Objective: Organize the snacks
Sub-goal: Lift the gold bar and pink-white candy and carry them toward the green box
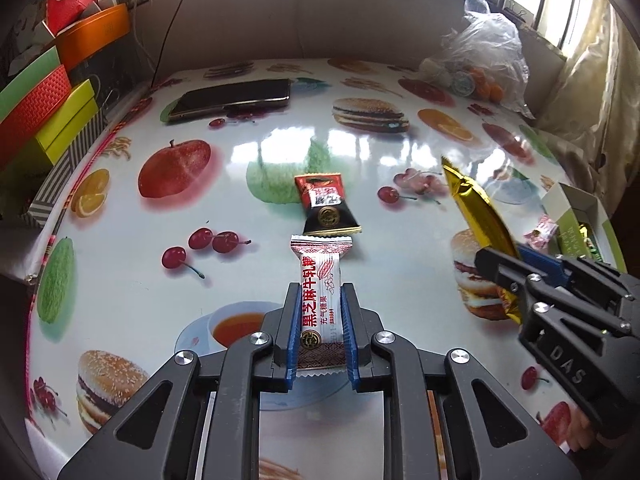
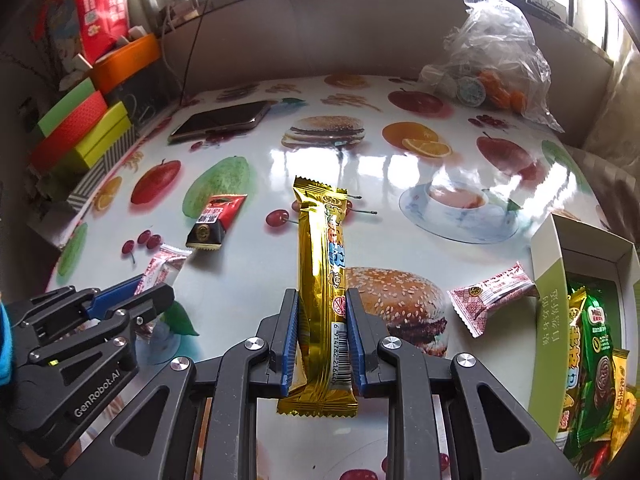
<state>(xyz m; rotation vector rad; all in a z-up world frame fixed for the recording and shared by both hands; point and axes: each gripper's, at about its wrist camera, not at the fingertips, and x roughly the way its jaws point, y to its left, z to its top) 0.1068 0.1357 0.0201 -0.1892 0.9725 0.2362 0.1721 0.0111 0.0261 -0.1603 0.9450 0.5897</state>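
Gripping: left gripper (image 1: 320, 300) has its blue pads pressed against both long sides of a white-and-red candy (image 1: 320, 300), which points to 12 o'clock in the left wrist view.
Right gripper: right gripper (image 2: 322, 320) is clamped on a gold snack bar (image 2: 320, 280), the bar standing lengthwise between the pads with its barcode end nearest the camera.
Seen from the other side: in the left wrist view the right gripper and its gold bar sit at 3 o'clock; in the right wrist view the left gripper sits at 9 o'clock with the candy's far end showing past its tips.
Black-and-red packet: black-and-red packet (image 1: 326, 210) lies flat on the worktop just beyond the held candy, at 12 o'clock, close to its crimped end; touching or not, I cannot tell.
Loose candy: second candy (image 2: 492, 296) of the same pattern lies on the worktop at 3 o'clock of the gold bar, just beside the box.
Box: open box (image 2: 548, 280) at 4 o'clock in the right wrist view, holding green and yellow snack packs.
Worktop: worktop (image 1: 280, 148) glossy, printed with fruit, burgers and a cup.
Far side: phone (image 1: 232, 98) at 11 o'clock, plastic bag (image 2: 496, 48) at 1 o'clock with small items inside, stacked coloured boxes (image 2: 80, 136) at 10 o'clock off the worktop's edge.
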